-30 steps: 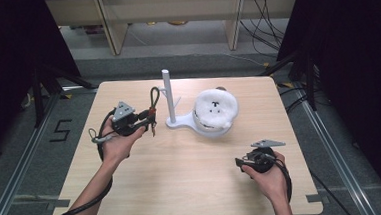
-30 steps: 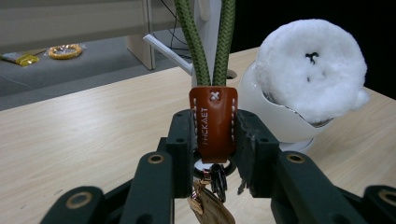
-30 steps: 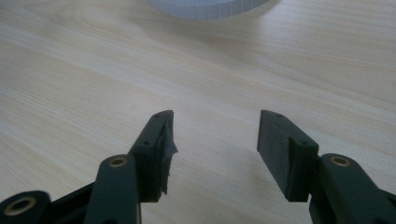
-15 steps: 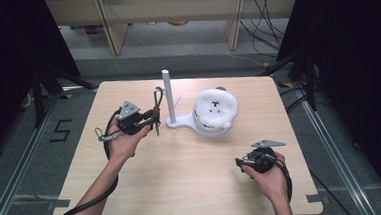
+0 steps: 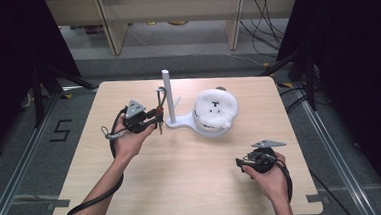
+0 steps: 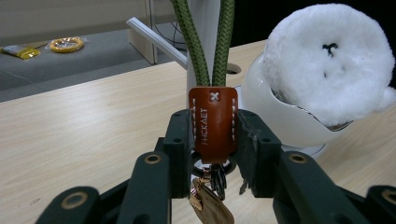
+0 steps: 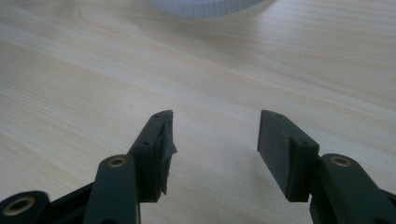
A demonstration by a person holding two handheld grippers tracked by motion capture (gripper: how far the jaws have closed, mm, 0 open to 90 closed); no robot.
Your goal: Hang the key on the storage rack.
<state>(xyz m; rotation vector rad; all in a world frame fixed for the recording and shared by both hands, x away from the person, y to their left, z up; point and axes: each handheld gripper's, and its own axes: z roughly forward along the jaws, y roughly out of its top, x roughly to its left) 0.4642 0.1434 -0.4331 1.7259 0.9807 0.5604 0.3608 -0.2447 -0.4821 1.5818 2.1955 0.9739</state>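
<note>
Left gripper (image 6: pixel 212 140), just left of the white stand post (image 5: pixel 168 96), pinches the stitched orange leather tab (image 6: pixel 213 123) of a keychain; jaws have just been easing apart, pads yet touching. Its green braided cord loop (image 6: pixel 207 42) runs up at the post; hanging looks nearly done, release left. Fluffy white plush (image 5: pixel 215 108) sits right of the post. Right gripper (image 7: pixel 215 140) spread, empty, resting near the table's (image 5: pixel 182 173) front-right corner
</note>
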